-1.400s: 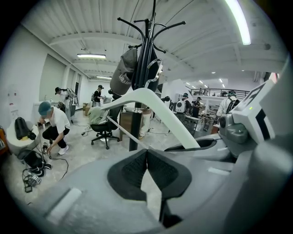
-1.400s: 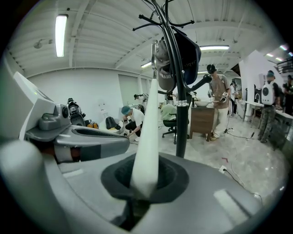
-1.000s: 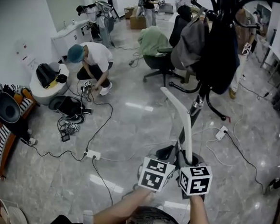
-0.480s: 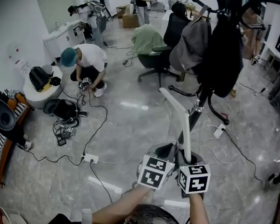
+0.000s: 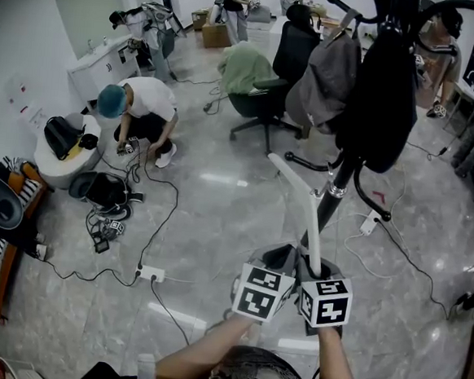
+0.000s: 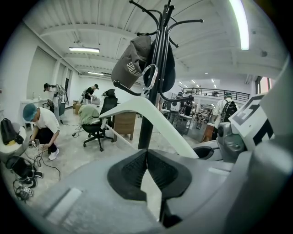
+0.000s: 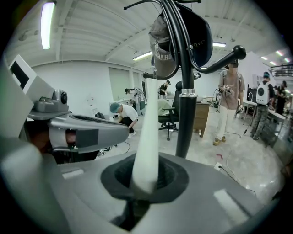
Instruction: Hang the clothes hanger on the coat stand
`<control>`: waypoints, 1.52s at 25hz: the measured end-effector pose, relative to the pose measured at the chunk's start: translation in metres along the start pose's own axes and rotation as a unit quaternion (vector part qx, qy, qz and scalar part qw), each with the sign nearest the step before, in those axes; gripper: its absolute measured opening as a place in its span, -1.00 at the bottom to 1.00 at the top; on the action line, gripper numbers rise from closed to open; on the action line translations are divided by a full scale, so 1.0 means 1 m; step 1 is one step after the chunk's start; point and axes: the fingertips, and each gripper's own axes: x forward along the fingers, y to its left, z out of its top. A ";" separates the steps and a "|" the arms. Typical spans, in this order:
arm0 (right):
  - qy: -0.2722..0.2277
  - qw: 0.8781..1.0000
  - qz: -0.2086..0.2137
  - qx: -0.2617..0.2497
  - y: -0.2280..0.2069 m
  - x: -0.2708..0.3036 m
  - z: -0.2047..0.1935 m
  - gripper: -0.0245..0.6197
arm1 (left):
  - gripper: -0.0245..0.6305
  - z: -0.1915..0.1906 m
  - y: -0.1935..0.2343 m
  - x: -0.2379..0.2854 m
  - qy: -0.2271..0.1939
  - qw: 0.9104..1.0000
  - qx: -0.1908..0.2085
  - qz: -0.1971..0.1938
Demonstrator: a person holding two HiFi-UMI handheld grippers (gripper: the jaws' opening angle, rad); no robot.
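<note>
- Left tool (image 6: 146,169): nearest, at the left; jaws are closed together, with nothing gripped between them.
- Right tool (image 7: 145,180): just beside it, to the right; clenched on the lower end of the white clothes hanger (image 5: 313,207).
- Clothes hanger: held upright above the floor, its upper arm bent toward the far left.
- Coat stand (image 5: 335,192): just beyond the hanger; grey and black items are hung on its hooks.
- Office chair (image 5: 256,104): farther left, draped in green.
- Crouching person (image 5: 141,112): far left, among floor cables.

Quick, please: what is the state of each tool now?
Left tool: closed, nothing between its jaws.
Right tool: closed on the white clothes hanger.
</note>
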 end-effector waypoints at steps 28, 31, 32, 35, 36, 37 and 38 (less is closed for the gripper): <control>0.036 0.999 -0.026 0.021 -0.024 0.058 -0.011 -0.83 | -0.91 0.002 0.033 0.037 0.021 0.999 0.009 -0.022; 0.040 0.999 -0.029 0.023 -0.024 0.060 -0.014 -0.83 | -0.91 0.003 0.035 0.039 0.021 0.999 0.010 -0.023; 0.041 0.998 -0.030 0.023 -0.025 0.060 -0.015 -0.83 | -0.91 0.003 0.035 0.039 0.022 0.999 0.010 -0.024; 0.045 0.998 -0.031 0.023 -0.026 0.063 -0.018 -0.83 | -0.91 0.001 0.034 0.041 0.024 0.999 0.011 -0.025; 0.047 0.998 -0.031 0.023 -0.026 0.063 -0.020 -0.83 | -0.91 0.001 0.034 0.041 0.024 0.999 0.011 -0.025; 0.049 0.998 -0.031 0.023 -0.027 0.064 -0.021 -0.83 | -0.91 0.001 0.035 0.041 0.025 0.999 0.011 -0.024; 0.051 0.998 -0.032 0.022 -0.027 0.065 -0.023 -0.83 | -0.91 0.000 0.035 0.041 0.025 0.999 0.010 -0.024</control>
